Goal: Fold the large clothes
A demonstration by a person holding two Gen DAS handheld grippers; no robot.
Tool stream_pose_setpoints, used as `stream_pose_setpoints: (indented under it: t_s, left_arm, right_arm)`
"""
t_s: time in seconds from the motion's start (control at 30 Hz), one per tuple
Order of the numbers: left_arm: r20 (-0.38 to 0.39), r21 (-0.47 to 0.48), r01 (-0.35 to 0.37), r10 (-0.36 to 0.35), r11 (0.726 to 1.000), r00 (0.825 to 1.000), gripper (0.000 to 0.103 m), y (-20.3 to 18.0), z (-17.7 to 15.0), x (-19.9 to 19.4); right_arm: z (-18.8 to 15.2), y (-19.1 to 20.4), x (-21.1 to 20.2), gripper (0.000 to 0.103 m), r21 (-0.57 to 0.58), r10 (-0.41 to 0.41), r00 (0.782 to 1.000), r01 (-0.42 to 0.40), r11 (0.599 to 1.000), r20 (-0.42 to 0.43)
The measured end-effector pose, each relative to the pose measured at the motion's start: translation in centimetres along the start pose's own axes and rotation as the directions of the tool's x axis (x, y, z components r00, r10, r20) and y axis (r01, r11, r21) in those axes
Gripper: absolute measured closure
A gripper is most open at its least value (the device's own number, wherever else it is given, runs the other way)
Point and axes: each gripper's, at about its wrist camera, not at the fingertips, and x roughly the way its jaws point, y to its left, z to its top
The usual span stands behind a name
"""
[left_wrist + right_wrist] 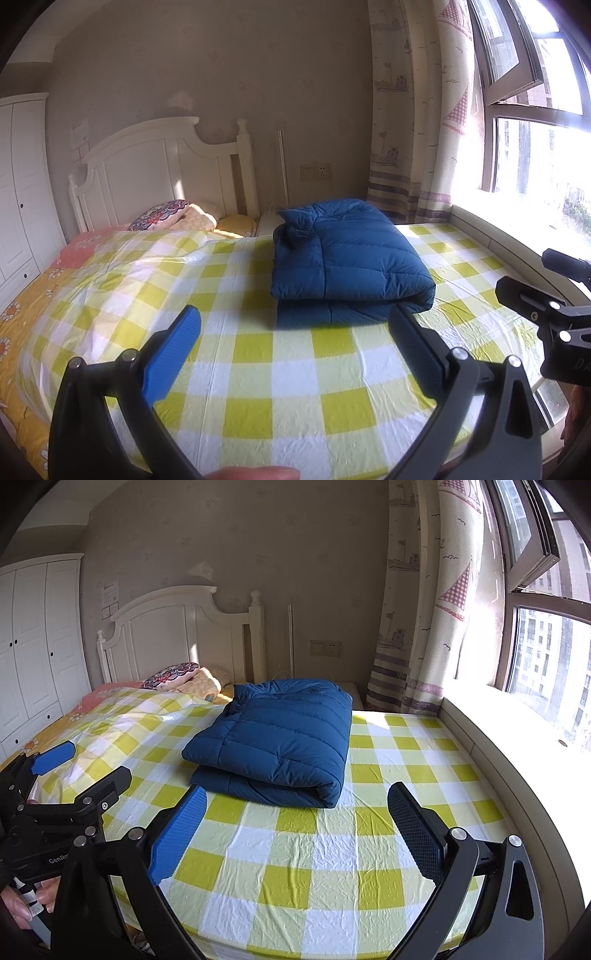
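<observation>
Lying folded on the bed (295,849), the blue jacket (273,738) sits mid-width, toward the headboard (177,635). Left gripper (295,332) and right gripper (295,812) hover near the foot edge, jaws wide apart, empty.

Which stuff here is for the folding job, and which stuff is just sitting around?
For the job:
- blue jacket, folded on the checked sheet
- left gripper, open, empty
- right gripper, open, empty

Just sitting around:
- pillow by the headboard
- curtain
- wardrobe
- wall socket
</observation>
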Motion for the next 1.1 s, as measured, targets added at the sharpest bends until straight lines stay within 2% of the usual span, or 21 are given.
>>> stream_pose_setpoints:
  t_s: [0.37, 0.7, 0.8, 0.87, 0.93, 0.97, 1.03, 1.07, 1.1]
  left_arm:
    - [-0.018, 0.008, 0.005, -0.005, 1.0, 1.0, 0.002, -0.3, 0.2, 1.3]
    - [-0.045, 0.015, 0.009, -0.009, 1.0, 0.999, 0.002, -0.8, 0.5, 4.2]
    - [-0.037, 0.017, 0.024, -0.023, 1.0, 0.999, 0.002, -0.7, 0.3, 5.0]
    - [-0.052, 0.019, 0.06, -0.059, 0.998, 0.997, 0.002, -0.4, 0.2, 5.9]
    - [-0.114, 0.018, 0.108, -0.105, 0.994, 0.988, 0.002, 0.8, 0.3, 7.5]
    - [-0.141, 0.009, 0.108, -0.106, 0.994, 0.984, 0.002, 1.9, 0.4, 8.4]
    - [-0.148, -0.023, 0.05, -0.053, 0.998, 0.988, 0.002, 5.9, 0.9, 10.3]
    - [-0.153, -0.043, 0.004, -0.01, 0.999, 0.988, 0.002, 8.9, 1.5, 11.6]
    - [-0.171, -0.076, -0.04, 0.027, 0.996, 0.985, 0.002, 12.6, 2.1, 13.0]
  right_arm:
    - [-0.3, -0.1, 1.1, 0.008, 0.002, -0.002, 1.0, 0.002, 1.0, -0.027]
    - [0.2, -0.7, 3.9, 0.008, 0.009, -0.002, 0.998, 0.003, 1.0, -0.063]
    - [0.1, -0.9, 5.2, 0.008, 0.014, -0.002, 0.996, 0.003, 1.0, -0.085]
    - [-0.1, -1.3, 6.2, 0.008, 0.021, 0.0, 0.995, 0.002, 1.0, -0.102]
    - [0.0, -2.3, 7.0, 0.008, 0.022, -0.01, 0.995, 0.012, 1.0, -0.099]
    - [0.2, -3.3, 7.4, 0.008, 0.024, -0.025, 0.995, 0.028, 0.999, -0.1]
    - [0.8, -6.9, 8.0, 0.008, 0.017, -0.095, 0.99, 0.098, 0.995, -0.107]
    - [1.3, -9.3, 8.1, 0.008, 0.015, -0.162, 0.981, 0.165, 0.986, -0.107]
    - [1.3, -9.3, 8.1, 0.008, 0.015, -0.162, 0.981, 0.165, 0.986, -0.107]
